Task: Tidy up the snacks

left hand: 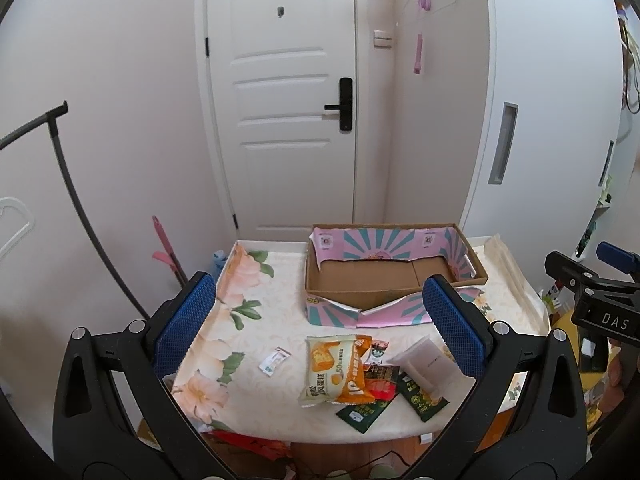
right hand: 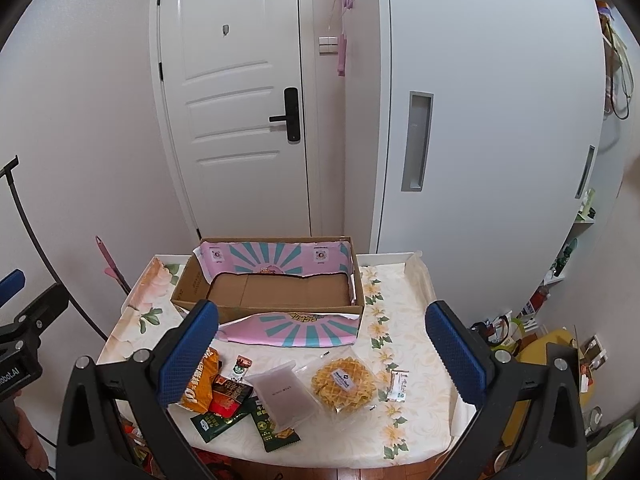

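An open cardboard box (left hand: 380, 280) with pink and teal lining stands at the back of the table; it also shows in the right wrist view (right hand: 276, 292) and looks empty. Snack packets lie in a pile at the front: an orange cake bag (left hand: 336, 368), dark green packets (left hand: 360, 414), a frosted white pouch (right hand: 286, 396), a waffle (right hand: 344, 382) in clear wrap and a small sachet (right hand: 398, 386). Another small sachet (left hand: 274, 360) lies apart to the left. My left gripper (left hand: 320, 328) and right gripper (right hand: 320, 348) are both open and empty, above the table's front edge.
The table (left hand: 256, 292) has a floral cloth and stands against a white door and wall. A dark curved rack pole (left hand: 80, 216) is at the left. Shelves and clutter (right hand: 552, 332) crowd the right side. Red bags lie on the floor below the front edge.
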Demonstrator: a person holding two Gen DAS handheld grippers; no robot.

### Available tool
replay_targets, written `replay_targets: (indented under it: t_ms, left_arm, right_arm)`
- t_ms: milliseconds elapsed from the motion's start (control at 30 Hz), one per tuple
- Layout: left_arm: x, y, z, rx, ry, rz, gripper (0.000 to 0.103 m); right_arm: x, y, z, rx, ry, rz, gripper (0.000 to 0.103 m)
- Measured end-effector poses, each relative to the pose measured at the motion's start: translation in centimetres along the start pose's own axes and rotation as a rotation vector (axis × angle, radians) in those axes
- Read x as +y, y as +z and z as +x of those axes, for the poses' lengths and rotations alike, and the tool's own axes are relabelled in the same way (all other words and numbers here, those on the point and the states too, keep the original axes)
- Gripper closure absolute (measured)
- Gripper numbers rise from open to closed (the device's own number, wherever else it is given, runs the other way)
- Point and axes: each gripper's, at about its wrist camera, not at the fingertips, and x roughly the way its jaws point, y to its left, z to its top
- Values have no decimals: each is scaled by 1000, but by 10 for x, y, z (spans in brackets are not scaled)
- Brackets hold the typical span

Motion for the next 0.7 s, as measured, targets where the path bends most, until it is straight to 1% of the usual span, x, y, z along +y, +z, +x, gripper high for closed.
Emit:
replay_targets:
  t_ms: [700]
  left_arm:
    - [-6, 0, 8, 9, 10, -7, 0]
  right_arm:
    - [-2, 3, 7, 15, 11, 2, 0]
